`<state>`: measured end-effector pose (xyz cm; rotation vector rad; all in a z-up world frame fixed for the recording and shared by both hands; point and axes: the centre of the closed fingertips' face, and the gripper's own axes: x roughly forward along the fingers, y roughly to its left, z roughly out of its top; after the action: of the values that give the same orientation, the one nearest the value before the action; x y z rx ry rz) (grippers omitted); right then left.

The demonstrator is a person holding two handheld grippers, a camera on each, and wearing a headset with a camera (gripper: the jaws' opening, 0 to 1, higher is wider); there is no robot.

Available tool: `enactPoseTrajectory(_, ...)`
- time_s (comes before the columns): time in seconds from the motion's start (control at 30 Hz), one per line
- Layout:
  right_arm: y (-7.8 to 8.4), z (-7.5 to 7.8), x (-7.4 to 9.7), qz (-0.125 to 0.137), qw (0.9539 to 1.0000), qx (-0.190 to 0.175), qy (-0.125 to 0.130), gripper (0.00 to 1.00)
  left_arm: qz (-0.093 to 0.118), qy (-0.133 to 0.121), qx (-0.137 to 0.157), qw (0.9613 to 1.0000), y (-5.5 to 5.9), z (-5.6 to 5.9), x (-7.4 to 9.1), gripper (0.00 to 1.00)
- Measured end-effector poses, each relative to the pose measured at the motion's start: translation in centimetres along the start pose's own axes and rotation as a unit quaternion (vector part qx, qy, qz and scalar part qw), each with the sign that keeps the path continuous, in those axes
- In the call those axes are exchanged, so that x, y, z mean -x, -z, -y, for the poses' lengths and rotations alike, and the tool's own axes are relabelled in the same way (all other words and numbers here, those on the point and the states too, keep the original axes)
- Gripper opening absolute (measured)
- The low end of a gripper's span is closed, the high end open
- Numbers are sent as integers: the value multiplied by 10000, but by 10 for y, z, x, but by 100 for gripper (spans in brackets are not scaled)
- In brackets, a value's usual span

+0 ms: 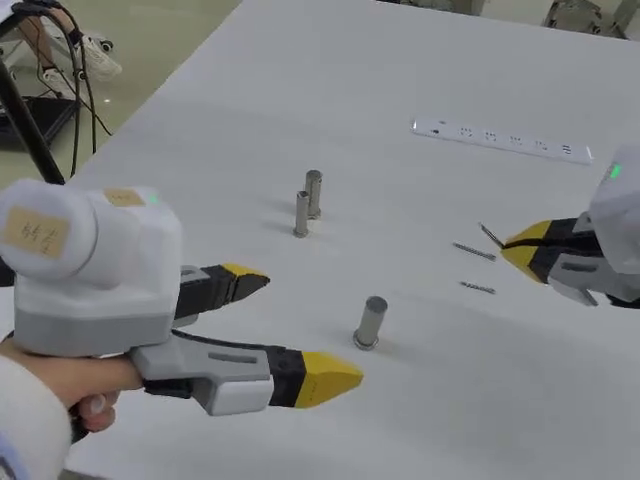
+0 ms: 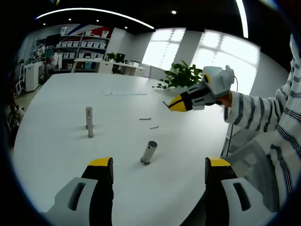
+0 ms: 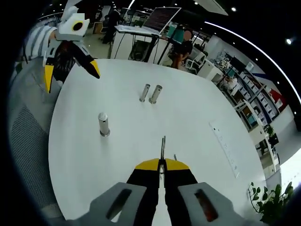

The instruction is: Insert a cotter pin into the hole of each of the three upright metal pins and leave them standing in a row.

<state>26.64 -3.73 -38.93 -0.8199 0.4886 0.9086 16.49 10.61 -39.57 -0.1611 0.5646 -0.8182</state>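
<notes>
Right hand-held gripper first: jaws pinched tight together, with a cotter pin clamped at the tips, its shaft poking straight out ahead and clear of the bench. The left hand-held gripper is the opposite story, jaws spread wide with nothing between them, hovering low over the near side of the bench. Just ahead of those open jaws stands the nearest metal pin, upright on its flanged foot. I'd call it the likely first candidate, though that's only my read. Further out, a second metal pin and a third metal pin stand upright just beside each other, well apart from the near one. Close to the right gripper's tips, one spare cotter pin and another spare cotter pin lie flat on the bench. Beyond them a white power strip sits toward the far edge. Score so far: none of the three uprights shows a cotter pin through it as far as I can make out, and the holes themselves are too small to see. So it looks like zero of three done, one pin in hand, all three insertions to come, and the uprights not yet standing in a tidy row.
</notes>
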Motion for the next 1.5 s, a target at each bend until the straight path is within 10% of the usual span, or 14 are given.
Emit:
enactPoseTrajectory(0.53, -36, -35, 16, 436, 9955, 795, 264, 0, 253, 468, 387, 9978, -28, 15, -26, 57)
enactPoseTrajectory(1.5, -64, -108, 11, 783, 9882, 1306, -165, 0, -80, 919, 723, 9931, -22, 37, -42, 21)
